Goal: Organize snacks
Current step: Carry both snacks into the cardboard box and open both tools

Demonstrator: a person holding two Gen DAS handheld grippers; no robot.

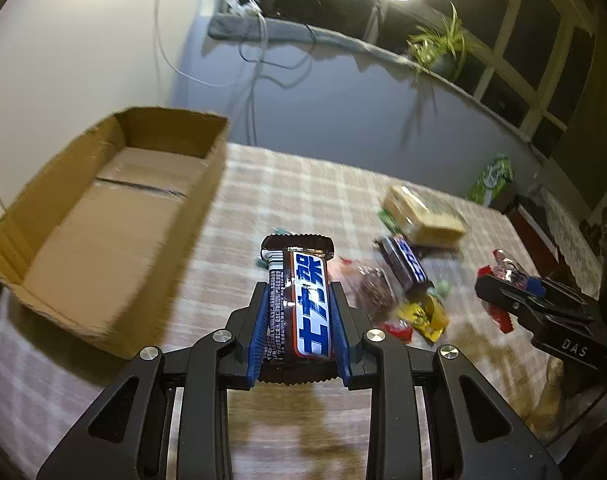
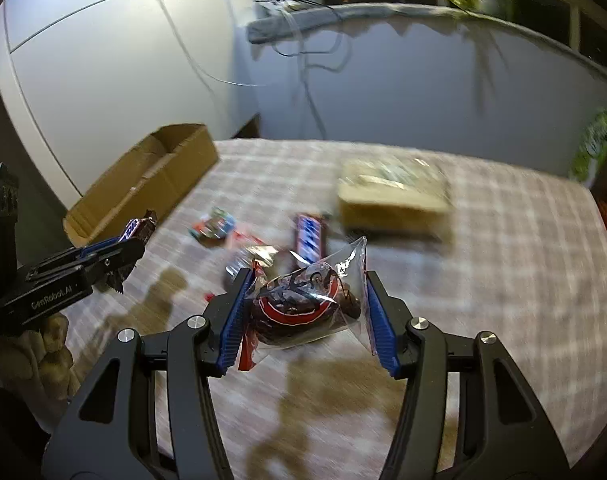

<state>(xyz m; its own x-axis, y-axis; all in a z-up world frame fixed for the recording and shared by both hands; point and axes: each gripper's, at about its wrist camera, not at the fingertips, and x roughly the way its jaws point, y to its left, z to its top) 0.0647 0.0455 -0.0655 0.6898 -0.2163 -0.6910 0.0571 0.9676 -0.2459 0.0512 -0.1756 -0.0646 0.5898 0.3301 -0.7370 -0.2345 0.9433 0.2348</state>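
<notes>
Brown chocolate bar (image 1: 299, 304), blue-white label, clamped in left tool (image 1: 299, 332).

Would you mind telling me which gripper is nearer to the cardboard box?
Left. The left gripper is just beside the cardboard box; the right gripper is farther across the table, beyond it.

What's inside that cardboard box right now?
The cardboard box shows only its bare taped floor; no snacks. Its near wall hides the closest strip of floor.
</notes>
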